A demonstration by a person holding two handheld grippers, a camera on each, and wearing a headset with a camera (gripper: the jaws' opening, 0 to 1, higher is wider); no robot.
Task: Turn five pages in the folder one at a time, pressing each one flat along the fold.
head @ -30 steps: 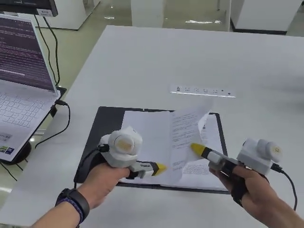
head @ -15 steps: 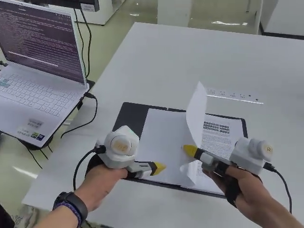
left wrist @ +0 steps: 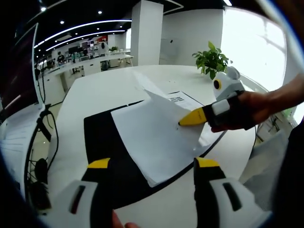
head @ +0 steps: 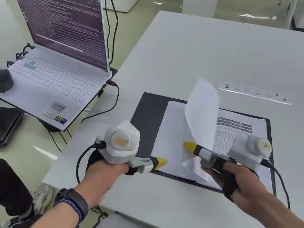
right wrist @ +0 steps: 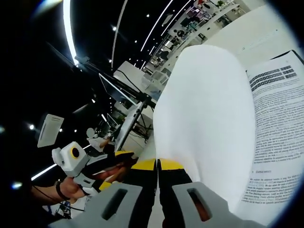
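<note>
Folder (head: 147, 118) open on the white table (head: 190, 47), one page (head: 202, 114) pinched upright over the fold.
From the left I see a laptop (head: 52, 71) with its screen lit, well apart from the folder. Next comes my left gripper (head: 159, 163) at the folder's near left edge, its jaws spread wide with nothing between them, pointing across the black cover and the flat left sheet (head: 171, 137). In the middle the page stands curved, its blank side towards me, and the printed sheet (head: 242, 133) lies flat to its right. My right gripper (head: 190, 147) has its jaws pressed together on the page's near edge. At the far right, a power strip (head: 254, 91) lies on the table beyond the folder.
</note>
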